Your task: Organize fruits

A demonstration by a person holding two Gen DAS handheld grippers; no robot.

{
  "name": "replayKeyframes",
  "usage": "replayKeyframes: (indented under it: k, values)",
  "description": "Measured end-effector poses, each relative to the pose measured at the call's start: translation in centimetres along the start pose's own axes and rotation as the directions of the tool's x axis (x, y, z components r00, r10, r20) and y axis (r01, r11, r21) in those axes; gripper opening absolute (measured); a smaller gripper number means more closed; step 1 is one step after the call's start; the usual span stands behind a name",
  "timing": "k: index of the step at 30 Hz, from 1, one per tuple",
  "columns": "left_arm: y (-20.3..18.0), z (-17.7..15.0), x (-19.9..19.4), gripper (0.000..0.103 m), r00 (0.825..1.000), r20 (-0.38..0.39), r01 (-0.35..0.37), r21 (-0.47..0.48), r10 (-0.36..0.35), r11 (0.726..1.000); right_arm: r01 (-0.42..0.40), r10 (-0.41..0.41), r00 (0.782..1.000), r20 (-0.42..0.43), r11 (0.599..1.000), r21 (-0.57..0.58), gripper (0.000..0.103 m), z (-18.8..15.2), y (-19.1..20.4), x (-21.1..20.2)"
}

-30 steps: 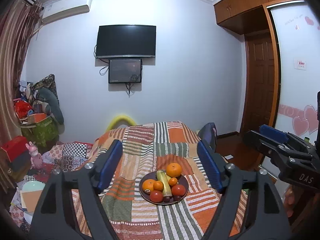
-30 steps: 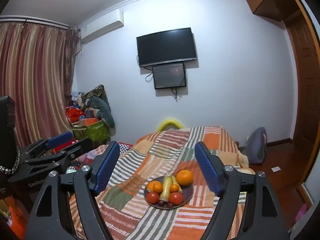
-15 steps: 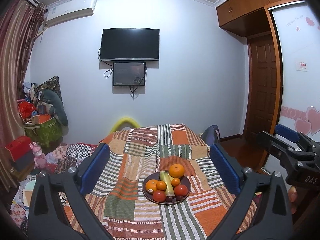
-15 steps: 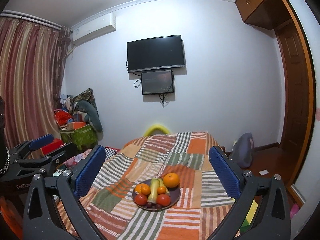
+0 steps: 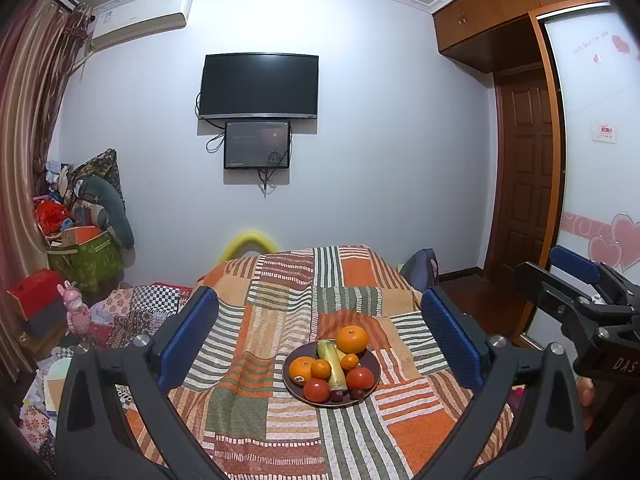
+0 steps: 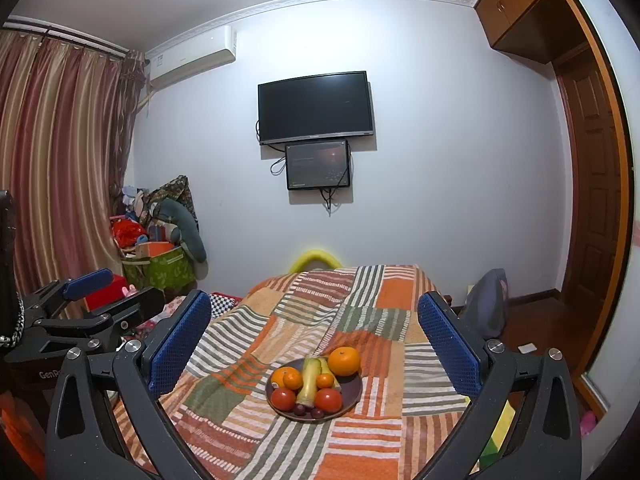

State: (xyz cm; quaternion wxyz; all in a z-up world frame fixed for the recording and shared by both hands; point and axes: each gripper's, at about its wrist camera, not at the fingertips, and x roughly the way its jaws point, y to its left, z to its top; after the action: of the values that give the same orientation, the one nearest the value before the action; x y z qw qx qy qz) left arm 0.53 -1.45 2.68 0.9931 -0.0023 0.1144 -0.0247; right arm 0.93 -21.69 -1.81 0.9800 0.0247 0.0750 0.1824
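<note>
Bed under patchwork blanket, plate of fruit near middle. Soft footing, plate could tip if nudged. Big orange firm, round, rolls; grab across middle. Tomatoes squishy, go gentle.

Left tool and right tool both just finished opening, wide apart, nothing between.

Left view shows wardrobe with hearts; right view shows curtains properly.

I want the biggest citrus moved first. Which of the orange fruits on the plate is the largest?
The orange at the plate's far edge, right of the banana's tip; the others are smaller and sit nearer.
</note>
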Motion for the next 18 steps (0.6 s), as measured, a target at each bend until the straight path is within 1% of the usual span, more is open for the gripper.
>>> replayKeyframes:
  k: [13, 18]
  values:
    - [-0.33, 0.18, 0.10, 0.103, 1.000, 0.000, 0.005, 0.008, -0.005, 1.000, -0.001, 0.001, 1.000, 0.002, 1.000, 0.004, 0.103, 0.09, 0.13, -0.20]
    - [-0.49, 0.24, 0.04, 0.103, 1.000, 0.005, 0.017, 0.013, -0.017, 1.000, -0.001, 0.001, 1.000, 0.001, 1.000, 0.008, 0.103, 0.14, 0.02, -0.29]
